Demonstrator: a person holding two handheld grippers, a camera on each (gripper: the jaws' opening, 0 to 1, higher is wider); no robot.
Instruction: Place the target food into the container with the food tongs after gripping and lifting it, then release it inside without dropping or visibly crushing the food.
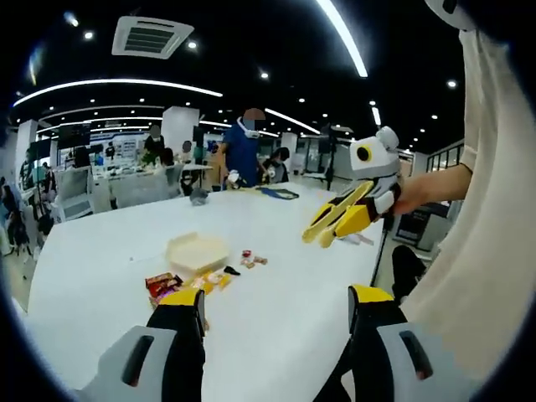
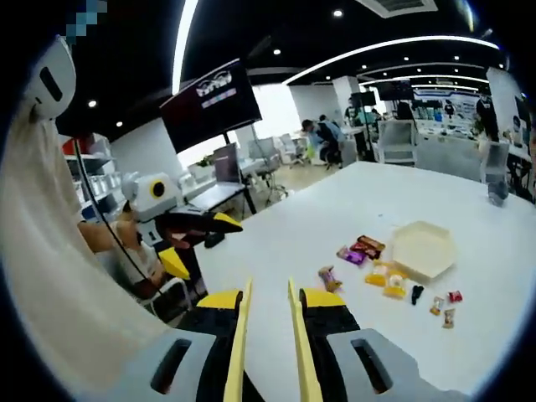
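The small wrapped snacks [image 2: 387, 280] beside the container [image 2: 423, 248], mid-table [image 2: 335, 209], look light and crushable (grip the middle gently), tongs [image 2: 266, 335] nearly pressed together, holding nothing.

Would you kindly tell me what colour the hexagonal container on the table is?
The hexagonal container is pale cream, seen best in the right gripper view.

Snack packets [image 1: 172, 287] beside the container [image 1: 197, 252] are too small to identify.

Both views look down across the white table [image 1: 276, 276] from well above it, facing roughly toward each other (each catching the other gripper), sharing the beige container [image 1: 197, 251] and snack packets [image 2: 360, 249].
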